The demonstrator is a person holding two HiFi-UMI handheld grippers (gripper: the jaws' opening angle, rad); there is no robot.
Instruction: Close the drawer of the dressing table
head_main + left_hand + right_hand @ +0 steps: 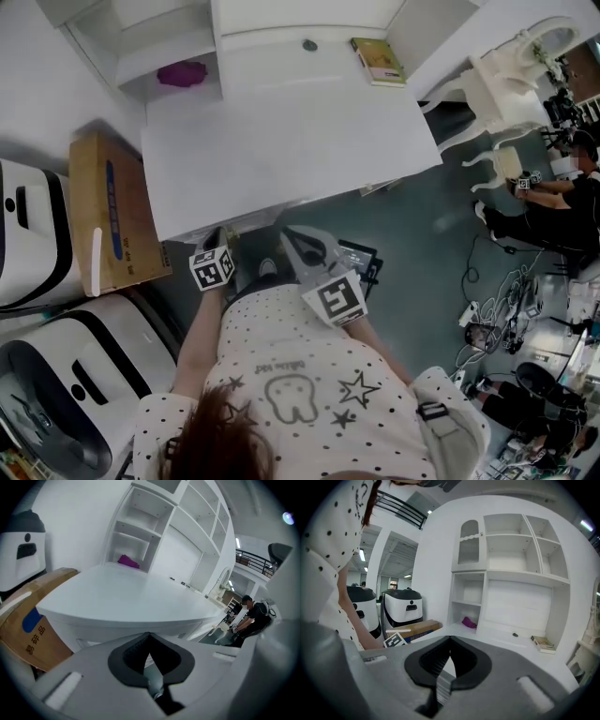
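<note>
White dressing table (281, 131) holds a book (378, 61), cardboard box (108, 211) beside it; left gripper (150, 637), right gripper (450, 641) clenched empty.

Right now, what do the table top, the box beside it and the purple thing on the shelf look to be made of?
The table top looks like painted or laminated board: smooth matt white, no grain. The box is cardboard: plain brown faces with blue print. The purple thing may be fabric or soft plastic, lumpy in shape; too small to tell.
</note>
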